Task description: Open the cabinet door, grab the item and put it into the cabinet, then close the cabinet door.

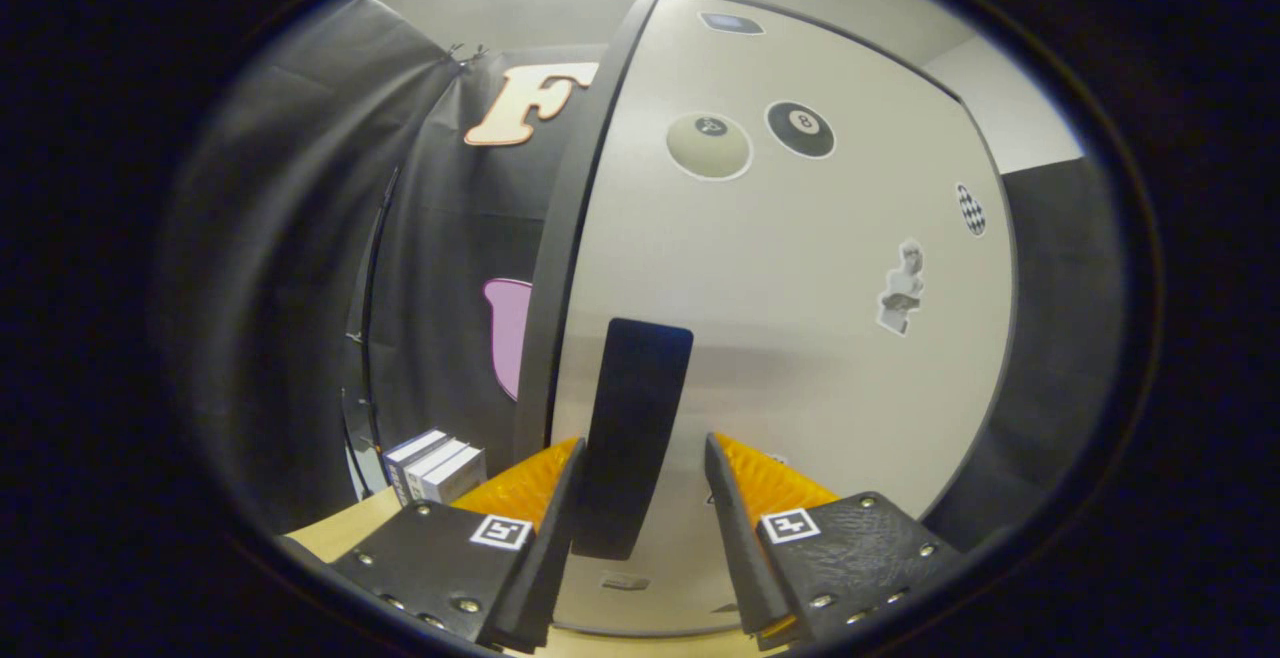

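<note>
A pale cabinet door (800, 338) with a dark frame stands right in front of me, with several stickers on it, among them two billiard balls (752, 138). Its tall black handle (635, 408) sits between my fingers. My gripper (643, 446) is open around the handle: the left finger lies against the handle's side, and the right finger (725, 498) stands a small gap away from it. A stack of white boxes (435, 468) rests on the wooden tabletop (350, 533) to the left of the cabinet, beyond my left finger.
The black cloth wall hangs behind and to the left of the cabinet. A dark panel borders the door on its right. The tabletop runs under the cabinet's front.
</note>
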The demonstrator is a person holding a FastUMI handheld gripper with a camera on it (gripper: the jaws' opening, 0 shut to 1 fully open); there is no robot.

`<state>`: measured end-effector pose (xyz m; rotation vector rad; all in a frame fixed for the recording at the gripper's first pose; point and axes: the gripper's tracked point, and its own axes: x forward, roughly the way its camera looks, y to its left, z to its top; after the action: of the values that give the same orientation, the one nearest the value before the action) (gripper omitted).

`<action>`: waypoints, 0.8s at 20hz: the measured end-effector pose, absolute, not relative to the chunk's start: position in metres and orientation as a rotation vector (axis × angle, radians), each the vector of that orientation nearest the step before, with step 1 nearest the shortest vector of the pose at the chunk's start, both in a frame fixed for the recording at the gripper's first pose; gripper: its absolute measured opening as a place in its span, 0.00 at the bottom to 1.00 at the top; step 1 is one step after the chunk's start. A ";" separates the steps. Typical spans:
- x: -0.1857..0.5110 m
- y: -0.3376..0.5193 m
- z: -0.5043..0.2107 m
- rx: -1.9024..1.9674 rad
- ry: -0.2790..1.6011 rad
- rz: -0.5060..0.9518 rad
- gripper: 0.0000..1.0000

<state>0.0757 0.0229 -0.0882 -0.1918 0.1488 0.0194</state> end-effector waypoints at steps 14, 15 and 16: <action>0.069 0.028 -0.092 -0.129 0.192 0.065 0.13; 0.065 0.028 -0.091 -0.130 0.195 0.072 0.13; 0.061 0.029 -0.090 -0.133 0.198 0.078 0.13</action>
<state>0.0615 0.0287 -0.0903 -0.1332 0.1983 0.0782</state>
